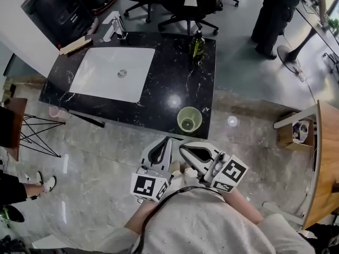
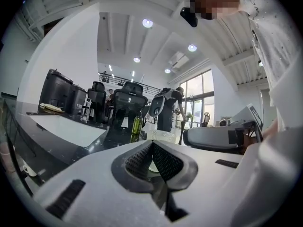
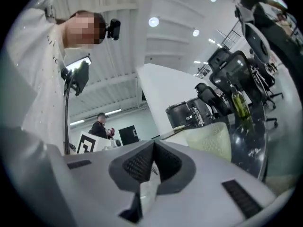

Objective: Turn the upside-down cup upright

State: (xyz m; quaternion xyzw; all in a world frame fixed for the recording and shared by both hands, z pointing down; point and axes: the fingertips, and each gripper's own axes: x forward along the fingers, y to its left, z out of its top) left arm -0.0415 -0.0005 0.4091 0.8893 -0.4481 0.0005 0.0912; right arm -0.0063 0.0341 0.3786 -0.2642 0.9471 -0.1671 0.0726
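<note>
A pale green cup stands upright, mouth up, near the front edge of the black marble counter. Both grippers are off the counter, close to the person's body. The left gripper is shut with nothing between its jaws; in the left gripper view its tips meet and the cup's rim shows just beyond them. Beside it, the right gripper is shut and empty too. The right gripper view is tilted, with the cup right of its tips.
A white sink with a tap fills the counter's left half. A green bottle stands at the back right. Black office chairs and a standing person are behind. A wooden desk is at right, a wire-legged table at left.
</note>
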